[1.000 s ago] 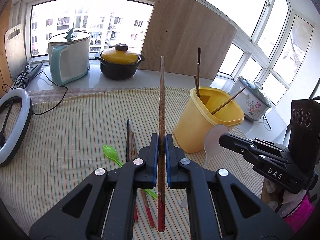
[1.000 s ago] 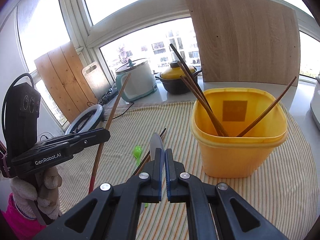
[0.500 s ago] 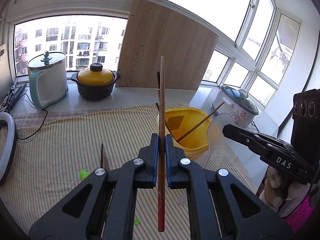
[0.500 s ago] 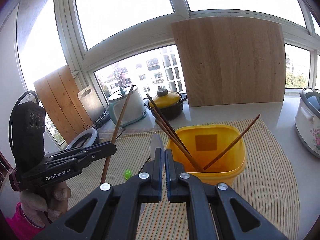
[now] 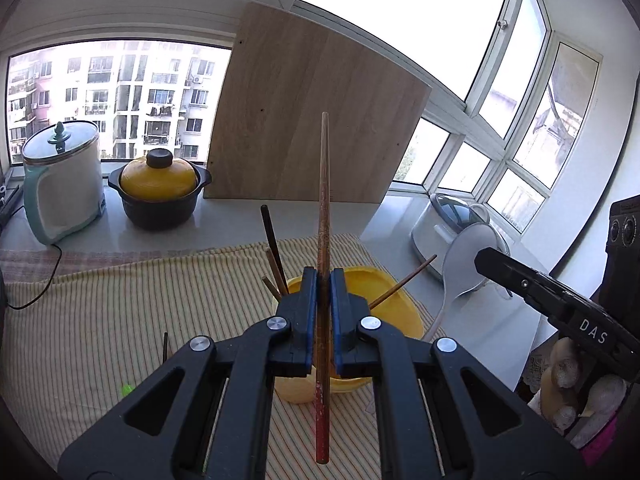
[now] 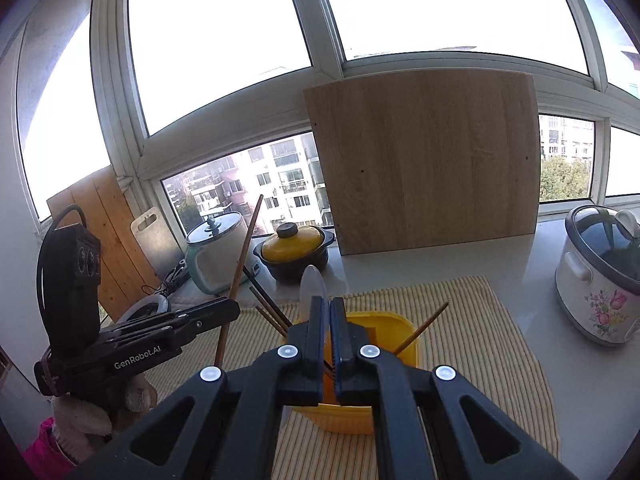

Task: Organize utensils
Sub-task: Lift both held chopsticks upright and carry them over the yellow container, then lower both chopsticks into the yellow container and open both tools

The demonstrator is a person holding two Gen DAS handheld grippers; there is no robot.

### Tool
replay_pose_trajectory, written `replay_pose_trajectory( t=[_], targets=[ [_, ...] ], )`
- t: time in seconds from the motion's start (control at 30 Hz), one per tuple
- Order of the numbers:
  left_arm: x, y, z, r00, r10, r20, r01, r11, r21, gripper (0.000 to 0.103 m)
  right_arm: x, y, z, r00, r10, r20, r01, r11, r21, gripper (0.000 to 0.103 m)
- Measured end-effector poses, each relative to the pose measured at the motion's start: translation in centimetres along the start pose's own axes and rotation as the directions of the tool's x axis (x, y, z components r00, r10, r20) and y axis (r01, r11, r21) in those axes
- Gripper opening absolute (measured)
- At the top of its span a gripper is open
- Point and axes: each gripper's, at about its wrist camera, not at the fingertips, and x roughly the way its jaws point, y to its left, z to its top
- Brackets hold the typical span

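**Now drop both utensils into the yellow tub**

Right now the left gripper pinches a long wooden chopstick upright, and the right gripper is pressed shut on a white spoon. Both hang above the near side of the yellow tub, which already holds several chopsticks. Best tip each utensil's lower end over the rim before loosening, one at a time, clear of the leaning sticks.
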Motion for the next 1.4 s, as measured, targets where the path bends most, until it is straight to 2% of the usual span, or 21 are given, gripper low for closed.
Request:
replay_pose_trajectory(
  t=[0.43,0.63,0.8,1.17,1.4],
  targets=[
    [3.2,-0.8,1.7,0.999,0.005,0.044,-0.004,1.000,-0.020,0.004,1.0,-2.9,1.7,0.999,-0.035,0.009,0.034,0.998,0.056,0.000],
    [4.4,-1.8,1.8,0.997,0.030,0.065,-0.031,0.999,0.013,0.004,1.0,-3.9,1.8,0.998,-0.058,0.019,0.057,0.996,0.066,0.000],
    [5.3,-2.4,1.6,0.997,0.047,0.063,-0.050,0.998,0.044,0.004,1.5,-4.3,1.4,0.996,-0.091,0.014,0.090,0.995,0.051,0.000],
    [5.7,-2.5,0.7,0.997,0.056,0.061,-0.060,0.997,0.056,0.004,2.6,-4.7,-0.2,0.996,-0.086,-0.028,0.088,0.995,0.042,0.000],
    [5.4,-2.0,-0.7,0.999,0.048,0.025,-0.049,0.997,0.054,0.004,3.6,-4.8,-1.8,0.994,-0.081,-0.068,0.084,0.995,0.050,0.000]
  ],
)
